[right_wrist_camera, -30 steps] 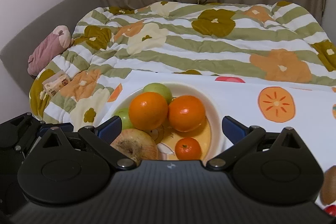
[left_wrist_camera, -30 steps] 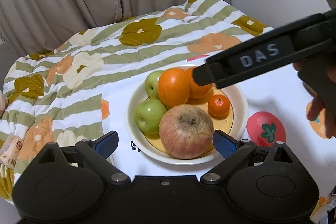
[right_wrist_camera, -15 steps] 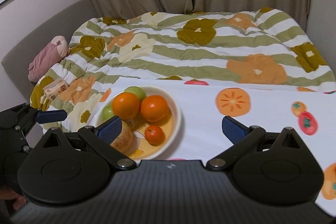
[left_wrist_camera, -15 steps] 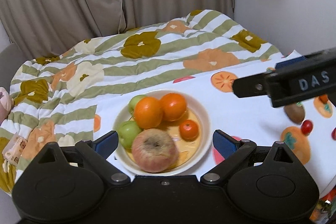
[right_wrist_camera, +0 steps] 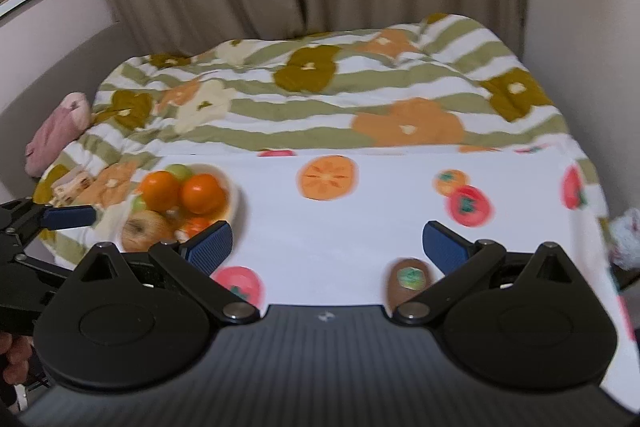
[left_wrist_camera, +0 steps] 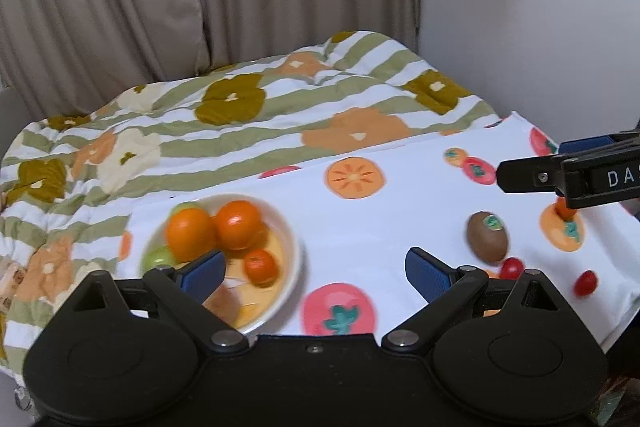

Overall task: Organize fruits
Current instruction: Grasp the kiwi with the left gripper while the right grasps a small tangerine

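Quilt (left_wrist_camera: 248, 115): I am seeing a striped, flowered quilt lying beyond the bowl, under the far edge of the cloth.
Cloth (left_wrist_camera: 360, 227): I am reading a white fruit-print cloth; the bowl is sitting on its left part.
Bowl (left_wrist_camera: 294, 251): white bowl, my landmark; it is holding the sorted fruit and is blurred in both views.
Left gripper (left_wrist_camera: 314, 273): I am holding it above the cloth with the jaws spread wide and nothing between them; its left blue pad is overlapping the bowl's near side in the left wrist view.
Right gripper (right_wrist_camera: 326, 247): it is hanging well right of the bowl, jaws wide apart and empty; in the left wrist view its arm is reaching in from the right edge.
Apple (right_wrist_camera: 144, 231): a reddish apple is lying at the bowl's near side.
Oranges (left_wrist_camera: 190, 235): two are sitting side by side in the bowl's far half, touching.
Green apples (left_wrist_camera: 160, 259): one is sitting left of the oranges, another behind them.
Kiwi (left_wrist_camera: 488, 237): lying loose on the cloth, well right of the bowl; the right wrist view is showing it just beside the right gripper's right finger.
Mandarin (left_wrist_camera: 261, 267): small, sitting in the bowl's right side.
Cherry tomatoes (left_wrist_camera: 511, 267): two are lying right of the bowl, past the kiwi.
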